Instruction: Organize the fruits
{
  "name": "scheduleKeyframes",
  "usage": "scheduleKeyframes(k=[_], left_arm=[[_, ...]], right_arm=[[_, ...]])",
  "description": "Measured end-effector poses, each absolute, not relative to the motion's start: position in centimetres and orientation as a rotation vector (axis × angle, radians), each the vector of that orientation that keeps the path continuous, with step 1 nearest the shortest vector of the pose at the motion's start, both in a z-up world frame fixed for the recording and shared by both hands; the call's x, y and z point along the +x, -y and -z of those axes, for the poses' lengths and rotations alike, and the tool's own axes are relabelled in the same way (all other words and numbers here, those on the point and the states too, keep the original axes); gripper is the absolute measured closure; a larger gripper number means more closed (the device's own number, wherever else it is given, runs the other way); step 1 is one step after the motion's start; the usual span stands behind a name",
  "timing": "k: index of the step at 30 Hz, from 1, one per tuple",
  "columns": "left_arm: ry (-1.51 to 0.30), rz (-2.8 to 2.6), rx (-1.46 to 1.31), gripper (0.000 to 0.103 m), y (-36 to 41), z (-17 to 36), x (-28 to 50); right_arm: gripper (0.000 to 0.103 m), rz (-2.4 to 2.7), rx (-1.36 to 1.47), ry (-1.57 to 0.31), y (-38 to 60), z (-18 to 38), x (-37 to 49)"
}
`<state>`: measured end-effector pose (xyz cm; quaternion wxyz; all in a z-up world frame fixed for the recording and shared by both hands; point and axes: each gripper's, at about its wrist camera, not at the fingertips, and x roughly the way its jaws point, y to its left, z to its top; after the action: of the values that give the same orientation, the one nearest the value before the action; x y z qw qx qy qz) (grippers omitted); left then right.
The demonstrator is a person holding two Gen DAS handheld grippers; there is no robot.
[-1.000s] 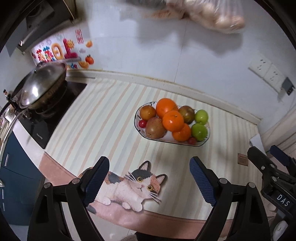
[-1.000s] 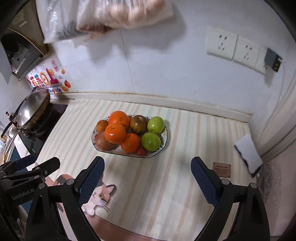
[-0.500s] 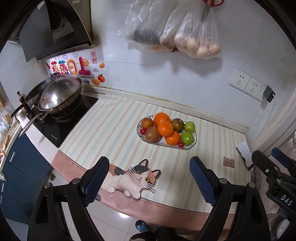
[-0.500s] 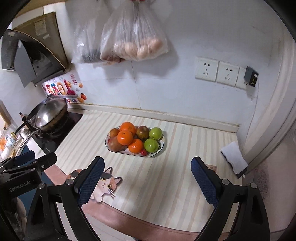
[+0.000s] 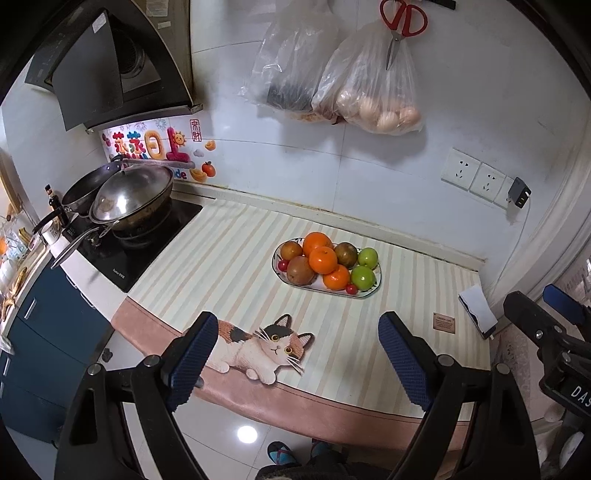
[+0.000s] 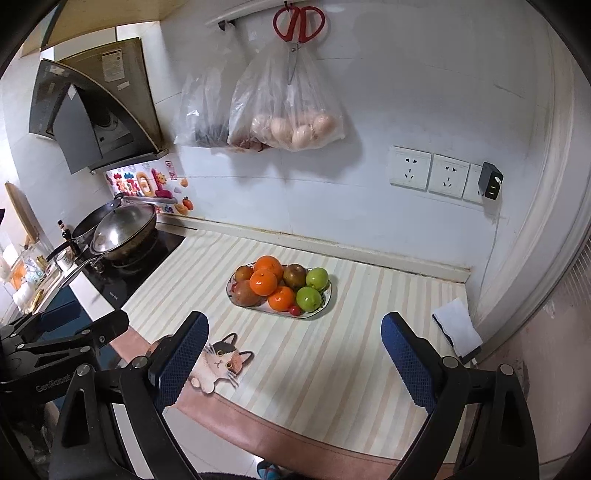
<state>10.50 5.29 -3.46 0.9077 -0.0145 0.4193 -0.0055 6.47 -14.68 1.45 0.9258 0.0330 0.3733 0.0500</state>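
Observation:
An oval white plate (image 5: pixel 373 290) (image 6: pixel 327 300) stands on the striped counter mat, piled with oranges (image 5: pixel 323 260) (image 6: pixel 263 282), brown fruits (image 5: pixel 300 270) (image 6: pixel 294 275), two green apples (image 5: pixel 363 277) (image 6: pixel 308 298) and small red fruits. My left gripper (image 5: pixel 297 345) hangs open well in front of the plate, above the cat picture, nothing between its blue pads. My right gripper (image 6: pixel 295 345) is open too, also empty, back near the counter's front edge. Each gripper shows at the side of the other's view.
A lidded wok (image 5: pixel 131 199) sits on the black cooktop (image 5: pixel 122 254) at left. Plastic bags with eggs (image 6: pixel 291 110) and red scissors (image 6: pixel 299 22) hang on the wall. Wall sockets (image 6: pixel 428 173) at right. A white folded cloth (image 6: pixel 456 326) lies at the counter's right end.
Both grippers have pulled back and risen away from the plate, which now looks smaller and farther. The wall, bags and range hood have come into view. Both jaws stayed open.

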Motion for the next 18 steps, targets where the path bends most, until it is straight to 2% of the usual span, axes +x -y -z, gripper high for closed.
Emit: scheduleKeyframes(k=[8,9,12,15,18], left_arm=[[-0.859,0.007,-0.019,0.014,-4.9,3.7,10.5],[-0.858,0.002,-0.019,0.014,-4.9,3.8,10.8],[-0.844,-0.013,-0.015,0.014,-4.9,4.2,11.8],[-0.822,-0.044,0.0,0.002,-5.0,4.6,12.7],[-0.814,-0.07,0.015,0.001,-5.1,5.2,14.0]], right_arm=[[0.006,-0.118,0.073,-0.772,14.8,-1.1,6.8],[0.003,-0.115,0.068,-0.77,14.8,-1.1,6.8],[0.002,-0.099,0.06,-0.762,14.7,-0.5,7.9],[0.002,-0.082,0.059,-0.761,14.7,0.5,9.5],[0.002,-0.069,0.063,-0.77,14.7,1.6,11.3]])
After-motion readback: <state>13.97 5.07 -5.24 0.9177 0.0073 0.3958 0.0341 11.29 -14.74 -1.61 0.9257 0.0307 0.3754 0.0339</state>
